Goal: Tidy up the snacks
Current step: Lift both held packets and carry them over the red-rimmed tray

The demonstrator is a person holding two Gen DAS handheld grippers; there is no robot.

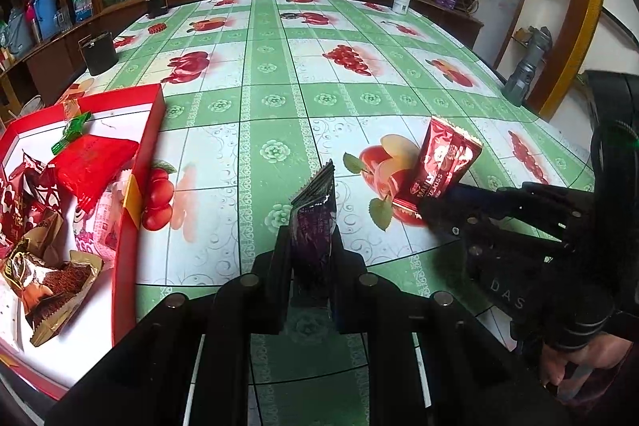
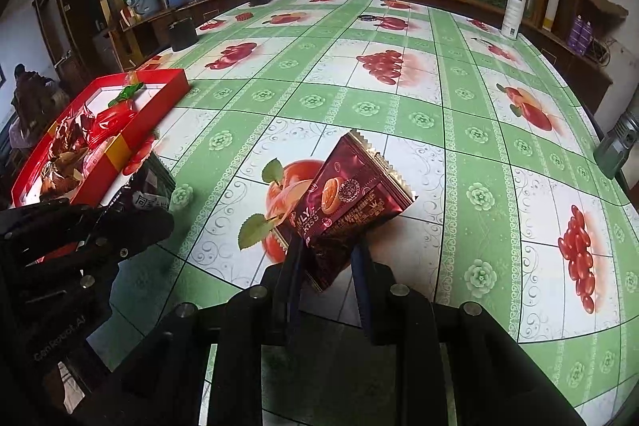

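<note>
Purple packet (image 1: 313, 226) edge-on, lettering (image 2: 147, 204) opposite

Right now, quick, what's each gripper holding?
Left gripper: closed on the dark purple snack packet.
Right gripper: closed on the red biscuit packet.

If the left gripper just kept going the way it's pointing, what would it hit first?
Probably just the fruit-print tablecloth. The left gripper, its fingers shut on a dark purple snack packet, points down at bare cloth; the red box lies off to its left.

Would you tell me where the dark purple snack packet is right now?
The dark purple packet is clamped upright in the left gripper, between the red box and the right gripper.
</note>
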